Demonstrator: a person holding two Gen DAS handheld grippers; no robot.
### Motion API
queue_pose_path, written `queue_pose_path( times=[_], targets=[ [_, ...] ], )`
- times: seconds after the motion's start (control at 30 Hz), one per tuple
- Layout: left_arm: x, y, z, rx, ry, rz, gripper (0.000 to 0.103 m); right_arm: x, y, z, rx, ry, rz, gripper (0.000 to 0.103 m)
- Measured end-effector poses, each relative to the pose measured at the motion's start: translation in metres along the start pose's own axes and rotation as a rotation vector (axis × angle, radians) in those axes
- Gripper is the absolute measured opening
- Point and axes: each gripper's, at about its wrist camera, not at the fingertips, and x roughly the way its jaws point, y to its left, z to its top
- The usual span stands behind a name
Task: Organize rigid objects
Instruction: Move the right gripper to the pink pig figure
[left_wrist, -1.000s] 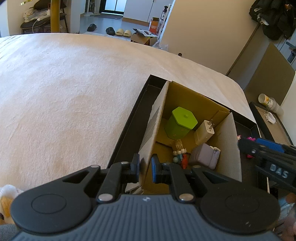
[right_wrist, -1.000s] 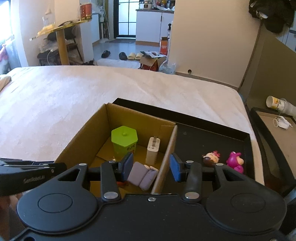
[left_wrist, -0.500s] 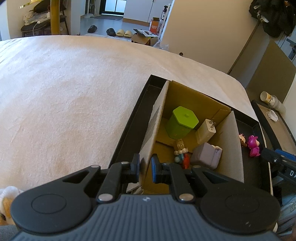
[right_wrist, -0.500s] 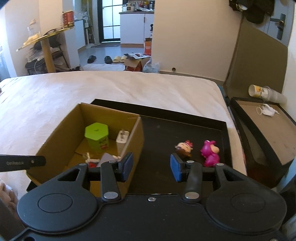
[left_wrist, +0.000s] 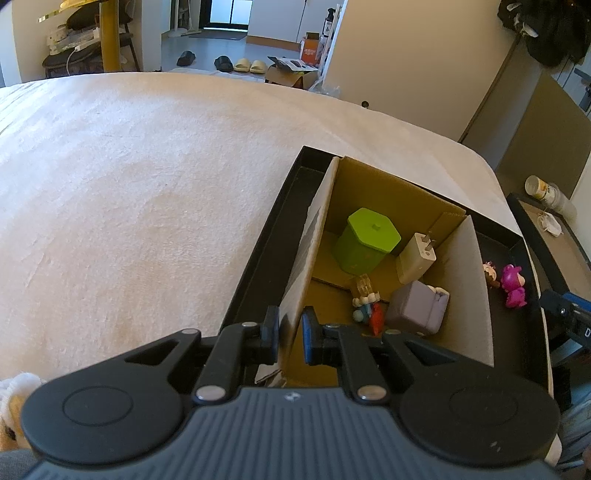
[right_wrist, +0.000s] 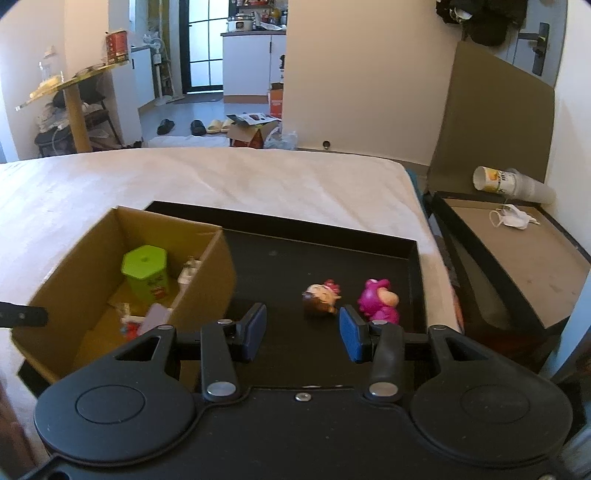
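Observation:
My left gripper (left_wrist: 290, 338) is shut on the near left wall of a cardboard box (left_wrist: 314, 240) standing in a black tray (left_wrist: 258, 258). The box holds a green hexagonal tin (left_wrist: 367, 240), a white charger (left_wrist: 415, 256), a lilac block (left_wrist: 419, 306) and a small figurine (left_wrist: 365, 302). My right gripper (right_wrist: 303, 334) is open and empty, above the black tray (right_wrist: 317, 240), just short of a brown-haired doll figure (right_wrist: 321, 295) and a magenta bear figure (right_wrist: 380, 299). The box (right_wrist: 207, 284) stands to its left.
The tray lies on a bed with a cream cover (left_wrist: 129, 192). A second black tray with cardboard (right_wrist: 517, 254), a mask and stacked cups (right_wrist: 513, 184) stands right of the bed. A plush toy (left_wrist: 11, 402) sits at the left edge.
My right gripper has moved right, from over the box to over the open tray near the two figures. My left gripper has kept its hold on the box wall.

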Motion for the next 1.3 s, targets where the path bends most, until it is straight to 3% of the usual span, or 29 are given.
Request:
queue_pose_path(
  times=[0.77, 1.3],
  targets=[
    [0.005, -0.021, -0.005, 0.116, -0.022, 0.118, 0.012, 0.075, -0.035, -0.015, -0.11, 0.045, -0.128, 0.043],
    [0.008, -0.022, -0.004, 0.117, -0.024, 0.124, 0.012, 0.116, -0.037, -0.019, -0.174, 0.086, -0.166, 0.046]
  ],
)
